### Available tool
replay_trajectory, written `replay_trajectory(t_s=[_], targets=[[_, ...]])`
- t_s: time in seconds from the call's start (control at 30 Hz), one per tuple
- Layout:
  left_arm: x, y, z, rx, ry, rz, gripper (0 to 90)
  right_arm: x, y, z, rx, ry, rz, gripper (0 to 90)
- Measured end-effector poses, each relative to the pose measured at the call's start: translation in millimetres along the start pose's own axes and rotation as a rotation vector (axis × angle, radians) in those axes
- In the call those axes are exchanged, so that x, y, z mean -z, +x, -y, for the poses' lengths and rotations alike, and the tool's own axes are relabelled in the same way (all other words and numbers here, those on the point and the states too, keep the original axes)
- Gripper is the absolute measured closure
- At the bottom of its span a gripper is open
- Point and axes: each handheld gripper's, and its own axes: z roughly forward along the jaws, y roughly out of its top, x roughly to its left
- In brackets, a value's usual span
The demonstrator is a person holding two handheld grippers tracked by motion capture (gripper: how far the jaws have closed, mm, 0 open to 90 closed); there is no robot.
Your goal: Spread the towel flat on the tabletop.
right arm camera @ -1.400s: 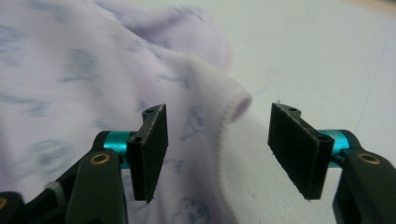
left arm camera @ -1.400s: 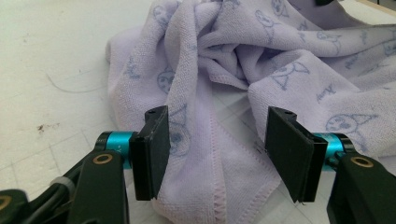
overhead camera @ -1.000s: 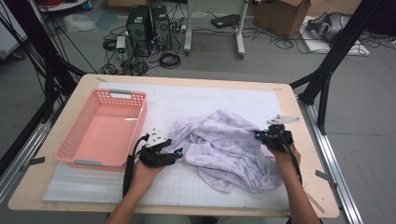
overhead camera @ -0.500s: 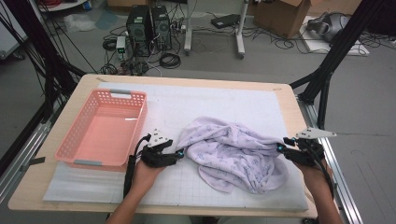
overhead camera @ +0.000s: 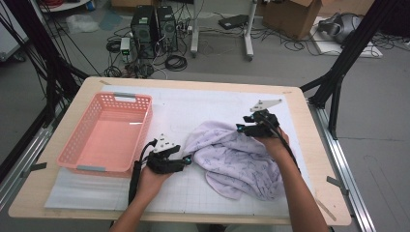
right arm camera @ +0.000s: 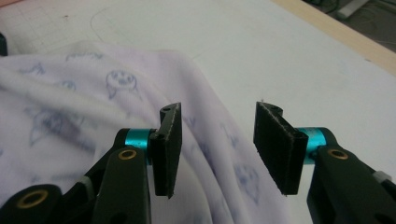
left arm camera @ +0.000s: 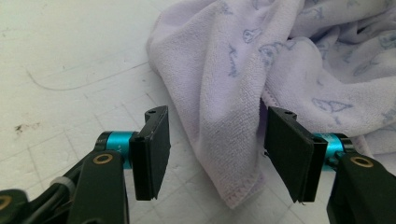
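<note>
Bench surroundings, non-work items.
Pink slotted basket sits empty on the white gridded mat, left side of the wooden table. Beyond the far edge: two black computer towers on grey floor among tangled cables, a cardboard box, black frame struts at right.

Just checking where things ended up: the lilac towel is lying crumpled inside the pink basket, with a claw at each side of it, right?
Not quite. The lilac towel lies crumpled on the white mat, beside the pink basket, which holds nothing, as the high view shows. The left claw and right claw are indeed at its two sides.
</note>
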Motion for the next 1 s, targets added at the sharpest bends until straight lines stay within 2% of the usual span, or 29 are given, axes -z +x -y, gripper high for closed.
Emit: replay_trajectory(t_s=[0.17,0.3,0.47,0.5,0.53,0.6,0.63,0.7,0.77,0.83,0.97,1.0], targets=[[-0.4,0.7,0.1,0.010,-0.007,0.003,40.7,-42.3,1.4,-11.4,0.006,0.028,-0.064,49.9],[-0.9,0.1,0.3,0.008,0.000,0.003,40.8,-67.4,1.9,-14.8,0.015,0.064,-0.089,50.3],[-0.8,-0.7,2.5,0.014,0.007,0.000,40.8,-88.9,-3.2,-4.7,-0.025,0.100,-0.140,51.0],[-0.9,-1.0,2.8,0.016,0.007,-0.001,40.8,-88.9,-4.7,-4.5,-0.030,0.087,-0.150,53.5],[-1.1,-0.8,2.7,0.012,0.009,-0.002,40.8,-88.9,-5.3,-4.6,-0.017,0.086,-0.164,60.4],[-1.3,-0.3,2.6,0.023,0.006,-0.007,40.8,-87.0,-5.2,-5.3,0.027,0.099,-0.202,82.1],[-1.4,0.1,2.5,0.031,-0.001,-0.009,40.8,-85.1,-5.3,-6.3,0.058,0.102,-0.202,83.1],[-1.6,1.0,2.3,0.042,-0.006,-0.011,40.9,-80.8,-10.2,-9.2,0.063,0.099,-0.166,84.1],[-2.3,1.5,1.8,0.047,-0.010,-0.014,41.1,-73.2,-19.6,-12.2,0.037,0.062,-0.093,84.3],[-3.0,1.6,0.4,0.057,-0.014,-0.021,41.2,-63.1,-31.9,-14.0,-0.004,0.025,0.004,84.2],[-4.7,2.0,-6.3,0.054,-0.018,-0.024,41.4,-37.7,-60.8,-8.2,-0.120,-0.047,0.194,84.0],[-5.2,1.9,-7.2,0.054,-0.032,-0.025,41.5,-30.8,-67.6,-5.4,-0.153,-0.060,0.243,84.0]])
